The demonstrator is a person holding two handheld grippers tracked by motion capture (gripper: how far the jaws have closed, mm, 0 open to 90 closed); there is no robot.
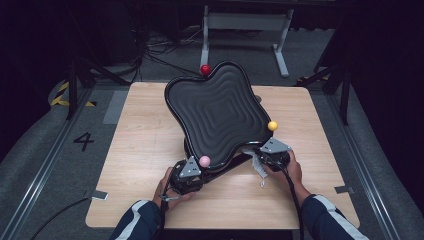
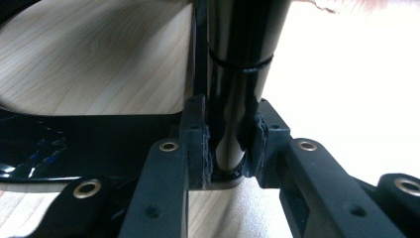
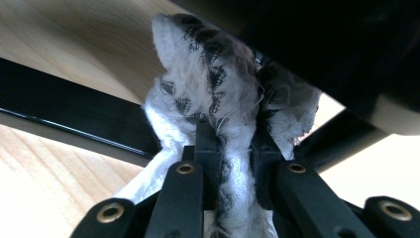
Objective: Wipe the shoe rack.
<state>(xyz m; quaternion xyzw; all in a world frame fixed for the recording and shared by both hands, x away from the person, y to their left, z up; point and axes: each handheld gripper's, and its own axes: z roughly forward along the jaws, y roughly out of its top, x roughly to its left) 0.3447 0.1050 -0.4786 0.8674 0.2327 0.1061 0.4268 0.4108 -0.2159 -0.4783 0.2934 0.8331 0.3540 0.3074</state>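
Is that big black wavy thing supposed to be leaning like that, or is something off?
The black wavy seat is tipped up on edge instead of standing level. The left gripper clamps its black post; the right gripper pinches a white cloth beneath it.

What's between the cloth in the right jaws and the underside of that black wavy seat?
Nothing visible. The right gripper is shut on the white cloth, whose bunched top reaches up to the dark underside of the seat, beside a black frame bar. Actual contact can't be told.
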